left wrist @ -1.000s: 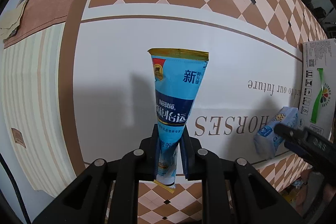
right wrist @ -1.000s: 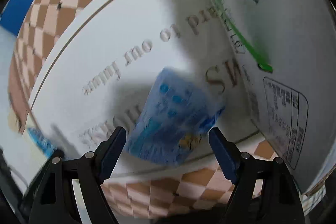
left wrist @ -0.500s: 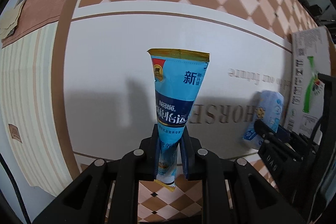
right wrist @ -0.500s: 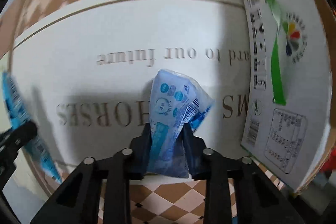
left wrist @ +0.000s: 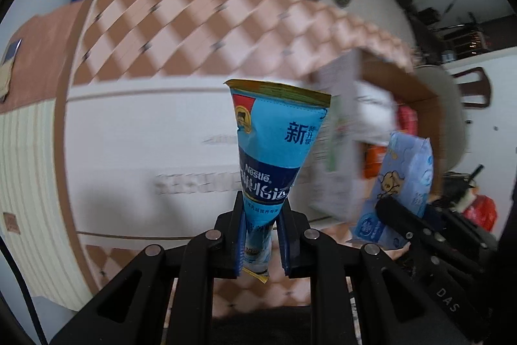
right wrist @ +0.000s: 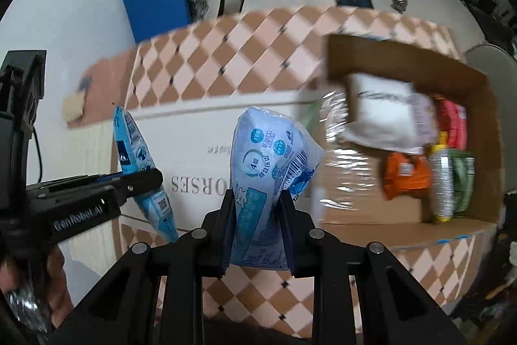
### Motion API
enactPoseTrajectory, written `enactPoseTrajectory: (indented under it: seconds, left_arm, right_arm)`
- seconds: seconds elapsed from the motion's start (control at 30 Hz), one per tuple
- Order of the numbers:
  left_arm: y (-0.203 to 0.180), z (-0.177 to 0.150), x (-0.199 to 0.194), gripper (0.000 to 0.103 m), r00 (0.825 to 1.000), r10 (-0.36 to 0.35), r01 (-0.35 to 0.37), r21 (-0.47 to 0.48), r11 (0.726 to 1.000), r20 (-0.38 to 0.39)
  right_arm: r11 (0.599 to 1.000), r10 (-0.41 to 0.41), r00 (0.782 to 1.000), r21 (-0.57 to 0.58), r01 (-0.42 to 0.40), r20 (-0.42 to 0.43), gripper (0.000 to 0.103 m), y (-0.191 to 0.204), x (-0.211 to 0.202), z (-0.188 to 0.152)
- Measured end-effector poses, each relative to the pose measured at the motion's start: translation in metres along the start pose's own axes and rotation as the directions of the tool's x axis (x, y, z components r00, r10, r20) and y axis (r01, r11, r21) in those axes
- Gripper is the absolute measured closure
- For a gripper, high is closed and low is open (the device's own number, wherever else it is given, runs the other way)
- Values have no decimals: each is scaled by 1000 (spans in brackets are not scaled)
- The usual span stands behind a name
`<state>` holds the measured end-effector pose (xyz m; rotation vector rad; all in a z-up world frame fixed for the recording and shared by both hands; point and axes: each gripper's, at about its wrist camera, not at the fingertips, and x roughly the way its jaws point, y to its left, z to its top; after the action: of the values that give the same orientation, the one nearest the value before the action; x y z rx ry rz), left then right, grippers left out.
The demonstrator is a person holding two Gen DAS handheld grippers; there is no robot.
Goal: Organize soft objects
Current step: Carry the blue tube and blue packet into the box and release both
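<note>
Soft packs ride clear above the table; your left claw [left wrist: 261,235] pinches the Nestle sachet [left wrist: 274,151] low, your right claw [right wrist: 257,231] clenches the tissue pack [right wrist: 274,164], both aimed toward the cardboard box [right wrist: 484,151].

The counter [right wrist: 258,47] wears a cloth of pink and brown diamonds around a white middle panel [right wrist: 200,131] printed with grey lettering (blurred, only partly legible). On its right side rests an open cardboard box [right wrist: 484,125] holding a white packet [right wrist: 381,115], an orange pouch [right wrist: 404,173] and red, yellow and green packs. A tan scrap [right wrist: 74,107] lies near the left edge.
</note>
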<state>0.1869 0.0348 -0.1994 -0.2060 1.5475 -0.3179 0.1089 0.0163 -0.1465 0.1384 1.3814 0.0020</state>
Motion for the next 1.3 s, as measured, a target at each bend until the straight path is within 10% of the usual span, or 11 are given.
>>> enactPoseTrajectory:
  seconds: [0.37, 0.7, 0.8, 0.87, 1.3]
  left_arm:
    - [-161, 58, 63, 89, 991, -66, 77, 90, 993, -117]
    - [-174, 70, 165, 86, 941, 57, -50, 30, 998, -333]
    - [-167, 64, 180, 84, 915, 58, -66, -5, 998, -398]
    - [-165, 59, 183, 82, 916, 64, -74, -11, 997, -396]
    - [-187, 18, 145, 64, 967, 187, -172, 97, 980, -175]
  right_arm:
    - [994, 12, 1000, 108, -10, -21, 76, -156, -23, 20]
    - [991, 52, 985, 132, -30, -164, 72, -199, 74, 23]
    - [990, 76, 975, 134, -48, -211, 57, -207, 89, 22]
    - [987, 97, 969, 145, -65, -227, 25, -213, 94, 20]
    - [984, -99, 981, 127, 121, -165, 0, -244, 52, -9]
